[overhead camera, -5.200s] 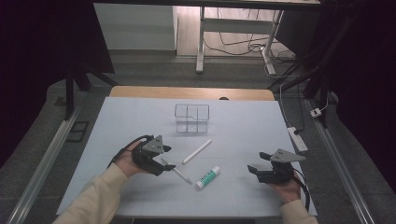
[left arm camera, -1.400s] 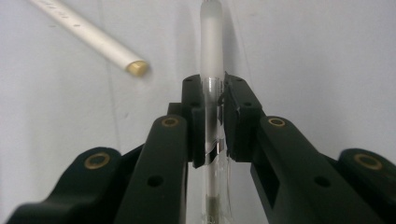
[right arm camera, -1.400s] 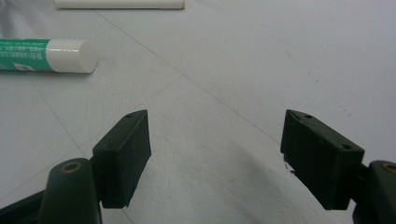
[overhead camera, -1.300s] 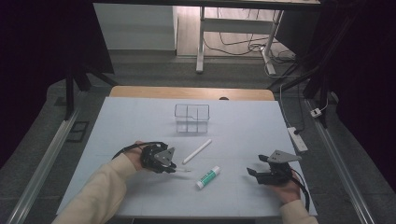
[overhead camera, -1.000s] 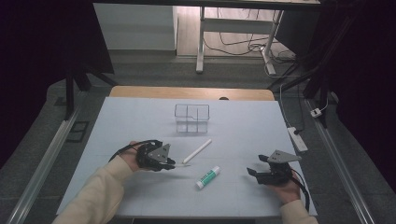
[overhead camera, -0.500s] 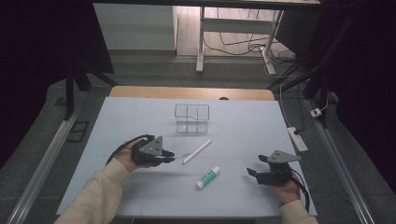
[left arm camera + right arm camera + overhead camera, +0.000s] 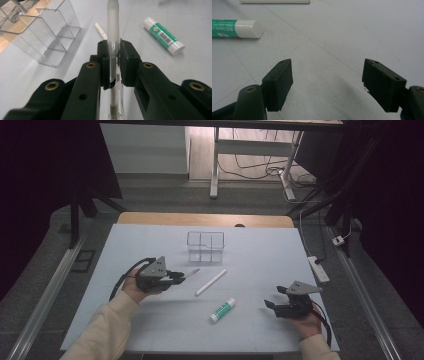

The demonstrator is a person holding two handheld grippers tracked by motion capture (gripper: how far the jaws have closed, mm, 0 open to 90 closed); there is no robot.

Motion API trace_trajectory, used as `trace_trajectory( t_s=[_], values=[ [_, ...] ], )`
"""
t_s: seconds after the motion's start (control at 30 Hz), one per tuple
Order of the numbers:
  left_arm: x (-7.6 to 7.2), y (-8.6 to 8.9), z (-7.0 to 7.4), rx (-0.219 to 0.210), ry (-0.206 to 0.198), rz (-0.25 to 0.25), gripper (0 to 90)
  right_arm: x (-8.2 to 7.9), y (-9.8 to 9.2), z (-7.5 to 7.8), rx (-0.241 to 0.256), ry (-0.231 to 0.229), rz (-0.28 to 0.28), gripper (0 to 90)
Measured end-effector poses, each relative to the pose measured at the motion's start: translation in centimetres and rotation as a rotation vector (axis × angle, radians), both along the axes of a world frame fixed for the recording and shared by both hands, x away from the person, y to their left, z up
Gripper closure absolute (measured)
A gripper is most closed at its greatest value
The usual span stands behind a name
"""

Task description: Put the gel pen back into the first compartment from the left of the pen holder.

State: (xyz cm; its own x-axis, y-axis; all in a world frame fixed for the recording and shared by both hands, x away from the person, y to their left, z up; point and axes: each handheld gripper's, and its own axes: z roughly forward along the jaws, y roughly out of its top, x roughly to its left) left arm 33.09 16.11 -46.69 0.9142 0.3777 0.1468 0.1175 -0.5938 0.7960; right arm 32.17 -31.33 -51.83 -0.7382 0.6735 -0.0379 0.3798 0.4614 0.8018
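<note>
Counter (image 7: 150, 330): clear organizer (image 7: 205, 247) at rear. Left gripper (image 7: 175, 275), jaws clamped on clear pen (image 7: 189, 273), has lifted it off the sheet since earlier, now short of the organizer; drop-in likely next. Right gripper (image 7: 270, 304) idle, jaws wide, empty.

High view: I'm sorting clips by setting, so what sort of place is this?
Probably a lab or workshop recording station: a covered worktable, a power strip on its right edge, and cables on the floor behind.

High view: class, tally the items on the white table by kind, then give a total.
Pens: 1, the clear pen held in the left gripper
White sticks: 1
Glue sticks: 1
Clear organisers: 1
Total: 4
</note>
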Motion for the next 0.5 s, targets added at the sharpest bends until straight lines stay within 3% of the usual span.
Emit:
trace_trajectory(
  t_s=[0.13, 0.5],
  values=[
    [0.13, -0.01, -0.02, -0.015, -0.003, 0.024, 79.5, -0.01, 0.01, 0.0, 0.0, 0.0, 0.0, 24.0],
    [0.94, -0.01, 0.27, -0.124, 0.002, 0.091, 79.5, 0.02, 0.01, -0.05, -0.003, 0.0, -0.001, 24.1]
  ],
)
